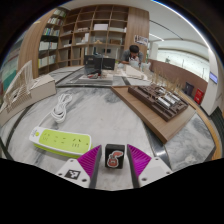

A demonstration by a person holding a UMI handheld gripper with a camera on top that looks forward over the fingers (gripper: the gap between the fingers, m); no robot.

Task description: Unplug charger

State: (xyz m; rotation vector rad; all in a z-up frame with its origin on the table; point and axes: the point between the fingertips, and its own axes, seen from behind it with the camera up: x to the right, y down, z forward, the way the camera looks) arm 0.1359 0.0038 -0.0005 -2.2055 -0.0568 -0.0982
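A small black charger (pixel 116 156) with a red and white label on its face sits between the two purple pads of my gripper (pixel 115 160). Both pads press against its sides, so the gripper is shut on it. The charger is apart from the yellow-green power strip (pixel 60 141), which lies flat on the grey table (pixel 110 112) just ahead and to the left of my left finger. A white cable (pixel 62 105) runs from the strip's far end across the table.
A wooden table (pixel 165 120) to the right carries a dark tray of objects (pixel 160 100). A dark chair (pixel 93 66) and a seated person (pixel 133 57) are far beyond, in front of bookshelves (pixel 95 25).
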